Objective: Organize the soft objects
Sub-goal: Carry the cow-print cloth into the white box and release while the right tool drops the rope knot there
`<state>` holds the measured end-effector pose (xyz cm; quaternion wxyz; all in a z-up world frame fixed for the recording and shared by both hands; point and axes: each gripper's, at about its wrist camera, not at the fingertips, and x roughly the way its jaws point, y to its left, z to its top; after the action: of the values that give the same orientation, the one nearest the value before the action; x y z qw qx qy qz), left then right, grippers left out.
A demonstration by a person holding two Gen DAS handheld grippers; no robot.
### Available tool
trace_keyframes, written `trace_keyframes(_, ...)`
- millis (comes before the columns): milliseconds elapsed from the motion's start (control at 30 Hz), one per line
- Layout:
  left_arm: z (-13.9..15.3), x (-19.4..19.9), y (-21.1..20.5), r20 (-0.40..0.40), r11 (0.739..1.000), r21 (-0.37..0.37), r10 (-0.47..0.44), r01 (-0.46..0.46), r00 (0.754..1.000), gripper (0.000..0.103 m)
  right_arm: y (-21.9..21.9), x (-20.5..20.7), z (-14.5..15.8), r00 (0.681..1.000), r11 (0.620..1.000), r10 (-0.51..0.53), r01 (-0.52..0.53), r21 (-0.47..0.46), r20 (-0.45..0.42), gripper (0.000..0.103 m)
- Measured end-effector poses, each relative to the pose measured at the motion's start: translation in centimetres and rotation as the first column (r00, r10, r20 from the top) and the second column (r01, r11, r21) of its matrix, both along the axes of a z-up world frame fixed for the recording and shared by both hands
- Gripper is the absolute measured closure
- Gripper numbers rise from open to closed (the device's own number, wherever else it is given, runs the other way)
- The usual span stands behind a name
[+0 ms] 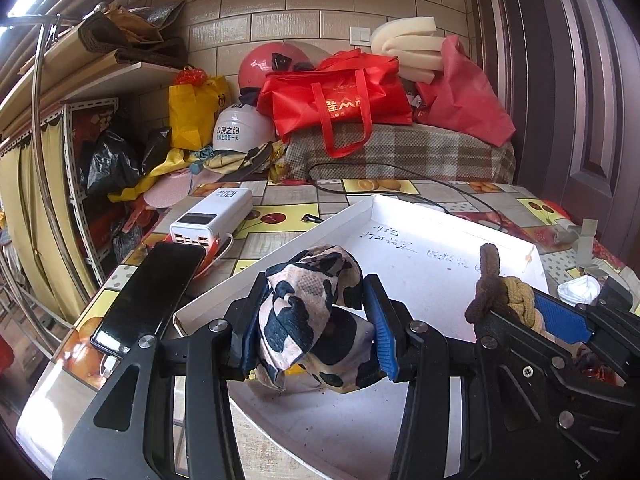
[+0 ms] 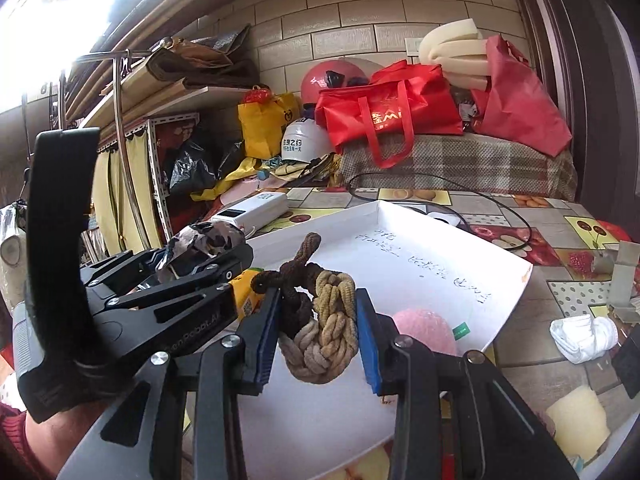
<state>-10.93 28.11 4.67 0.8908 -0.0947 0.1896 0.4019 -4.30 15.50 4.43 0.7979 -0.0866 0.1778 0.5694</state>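
My left gripper [image 1: 316, 320] is shut on a black-and-white cow-print cloth bundle [image 1: 308, 316] and holds it above the near left part of a white shallow box [image 1: 424, 248]. My right gripper [image 2: 318, 320] is shut on a knotted brown and tan rope toy [image 2: 320, 320] above the same white box [image 2: 420, 264]. The right gripper also shows at the right of the left wrist view [image 1: 520, 312], and the left gripper at the left of the right wrist view [image 2: 208, 256]. A pink soft ball [image 2: 424, 330] lies in the box behind the right gripper's finger.
A white power bank [image 1: 214, 216], a black phone [image 1: 152, 292] and a black cable [image 1: 400, 188] lie on the patterned tablecloth. White cloth [image 2: 584, 338] and a yellow sponge [image 2: 580, 420] lie right of the box. Red bags [image 1: 336, 100] and helmets crowd the back.
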Motion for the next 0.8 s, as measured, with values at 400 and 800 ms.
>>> trace_keyframes(400, -0.5, 2.4, 0.5, -0.089, 0.997, -0.039, -0.074, 0.070, 0.993, 0.057, 1.6, 3.0, 0.0, 0.993, 0.993, -0.116, 0.116, -0.029, -0.012, 0.067)
trace_keyframes(800, 0.3, 1.8, 0.7, 0.000, 0.998, -0.016, -0.064, 0.064, 0.998, 0.057, 2.0, 2.5, 0.1, 0.994, 0.993, -0.112, 0.112, -0.037, 0.022, 0.066)
